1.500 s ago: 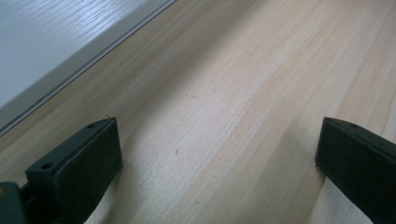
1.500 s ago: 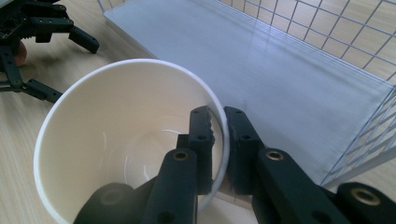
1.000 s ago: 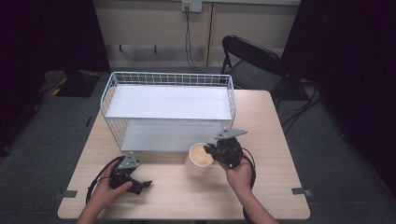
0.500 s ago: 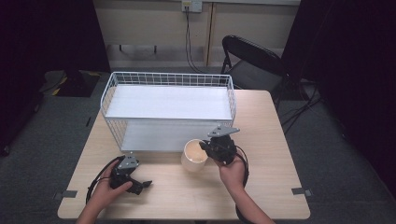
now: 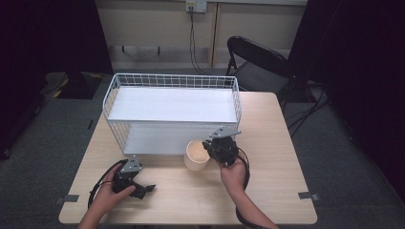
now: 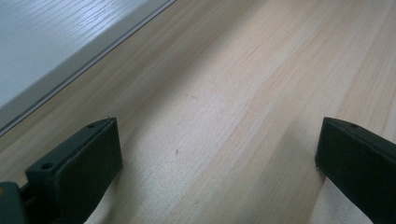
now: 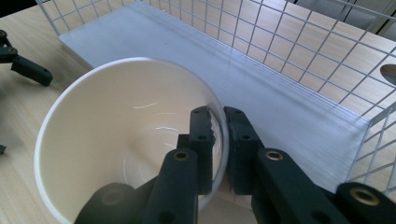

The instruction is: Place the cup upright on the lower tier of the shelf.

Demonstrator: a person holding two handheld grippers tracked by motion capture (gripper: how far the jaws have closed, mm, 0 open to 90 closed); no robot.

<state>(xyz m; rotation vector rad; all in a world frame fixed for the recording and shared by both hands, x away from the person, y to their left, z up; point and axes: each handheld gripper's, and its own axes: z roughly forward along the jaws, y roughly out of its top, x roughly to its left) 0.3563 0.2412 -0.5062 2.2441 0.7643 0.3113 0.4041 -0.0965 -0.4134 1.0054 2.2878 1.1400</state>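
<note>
The right gripper (image 5: 208, 147) pinches the white cup's (image 5: 196, 155) rim, just near of the wire rack (image 5: 173, 106). The left gripper (image 5: 145, 189) rests wide open on the counter (image 5: 267, 143).

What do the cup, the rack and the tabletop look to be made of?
Cup: probably glazed ceramic or glossy plastic, cream, with sharp glints inside; the right gripper pinches its thin wall. Rack: white coated metal wire in a grid; its shelves look like white board with faint grain. Tabletop: pale wood or wood-look laminate, matte, with straight grain.
</note>
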